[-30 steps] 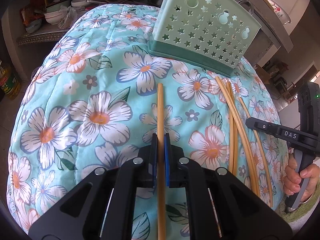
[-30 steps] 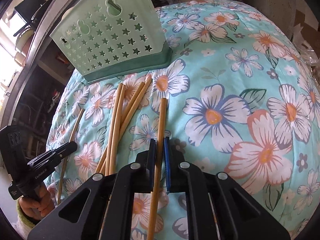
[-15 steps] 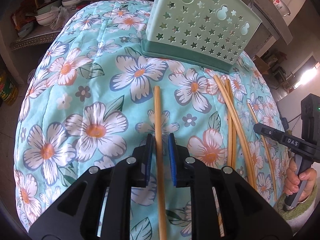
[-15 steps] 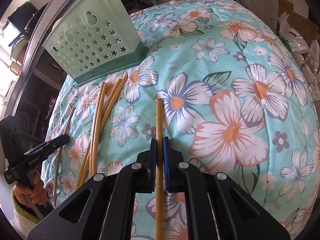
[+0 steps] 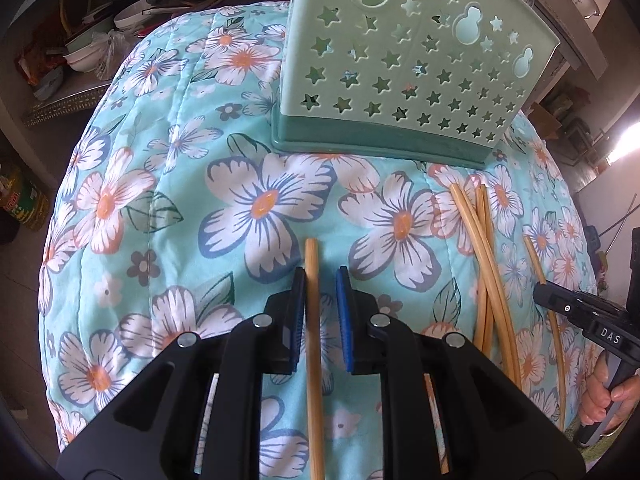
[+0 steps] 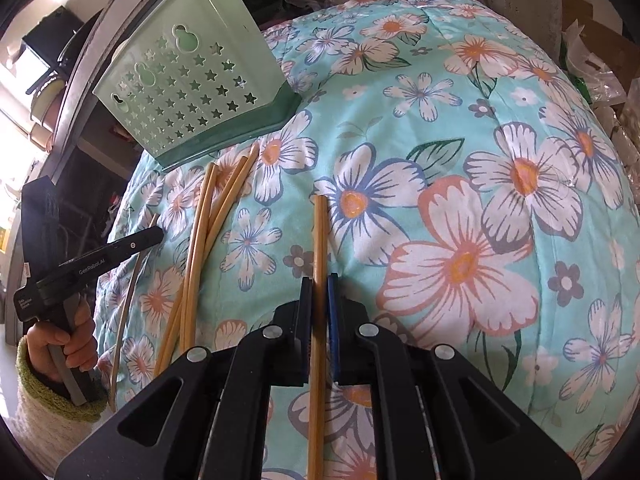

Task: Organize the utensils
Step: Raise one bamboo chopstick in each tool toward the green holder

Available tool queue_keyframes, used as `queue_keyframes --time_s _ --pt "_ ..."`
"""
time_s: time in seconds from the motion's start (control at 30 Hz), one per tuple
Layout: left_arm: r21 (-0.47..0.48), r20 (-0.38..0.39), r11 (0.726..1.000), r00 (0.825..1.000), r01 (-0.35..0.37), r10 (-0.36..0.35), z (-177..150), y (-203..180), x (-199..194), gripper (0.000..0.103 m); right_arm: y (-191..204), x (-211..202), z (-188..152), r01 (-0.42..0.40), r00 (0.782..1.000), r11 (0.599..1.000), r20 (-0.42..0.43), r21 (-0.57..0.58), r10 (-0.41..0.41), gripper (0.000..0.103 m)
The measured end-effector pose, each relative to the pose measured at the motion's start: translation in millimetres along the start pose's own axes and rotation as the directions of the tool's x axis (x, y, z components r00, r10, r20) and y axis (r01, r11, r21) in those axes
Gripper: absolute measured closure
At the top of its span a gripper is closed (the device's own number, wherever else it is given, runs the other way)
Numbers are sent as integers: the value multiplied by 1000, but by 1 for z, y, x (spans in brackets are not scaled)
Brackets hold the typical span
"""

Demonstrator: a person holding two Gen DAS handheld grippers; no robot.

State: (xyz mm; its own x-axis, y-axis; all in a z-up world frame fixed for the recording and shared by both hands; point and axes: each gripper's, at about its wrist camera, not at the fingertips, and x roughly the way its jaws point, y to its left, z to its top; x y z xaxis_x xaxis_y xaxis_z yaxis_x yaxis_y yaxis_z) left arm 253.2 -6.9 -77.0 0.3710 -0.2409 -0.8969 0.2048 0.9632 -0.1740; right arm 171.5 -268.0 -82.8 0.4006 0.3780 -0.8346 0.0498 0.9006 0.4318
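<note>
**Sorting bamboo chopsticks on a flowered quilt**

Nearest in the left wrist view, the left gripper (image 5: 320, 276) points steeply down at the turquoise quilted cloth with white and orange flowers (image 5: 160, 160). Its jaws have just been opening and now stand a little spread. A tan bamboo chopstick (image 5: 312, 252) lies between them, close against the left pad with a clear gap to the blue pad on the right. Its far end juts just past the fingertips.

In the right wrist view, the right gripper (image 6: 319, 280) has its jaws pressed together on a second tan bamboo chopstick (image 6: 320, 232), which runs straight away from the pads over the cloth.

Between the two grippers lies a loose bundle of bamboo chopsticks (image 5: 486, 264), crossing one another on the quilt. One thinner stick rests apart from the bundle on each outer side.

At the right edge of the left view, the person's right hand (image 5: 608, 388) grips its black tool handle. At the left edge of the right view, the left hand (image 6: 68, 340) does the same, with a green knitted cuff (image 6: 48, 392) at the wrist.

Farthest off, a pale green plastic utensil holder with star and gourd cut-outs (image 5: 400, 60) stands upright on its darker green base. The far tips of the bundle lie near that base.
</note>
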Motion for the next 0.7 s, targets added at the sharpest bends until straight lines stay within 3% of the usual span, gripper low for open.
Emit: queue_keyframes --time_s 0.23,0.6,0.7 --pt "8 -8 1000 1000 -12 12 13 -12 8 89 8 4 16 22 1000 998 -15 -51 -23 83" --pt "16 8 1000 1000 -2 2 7 -7 7 89 18 18 37 84 996 992 12 -93 -84 83" --pt "14 11 1000 1000 -3 3 4 -2 5 93 19 19 39 97 995 991 24 -91 -95 87"
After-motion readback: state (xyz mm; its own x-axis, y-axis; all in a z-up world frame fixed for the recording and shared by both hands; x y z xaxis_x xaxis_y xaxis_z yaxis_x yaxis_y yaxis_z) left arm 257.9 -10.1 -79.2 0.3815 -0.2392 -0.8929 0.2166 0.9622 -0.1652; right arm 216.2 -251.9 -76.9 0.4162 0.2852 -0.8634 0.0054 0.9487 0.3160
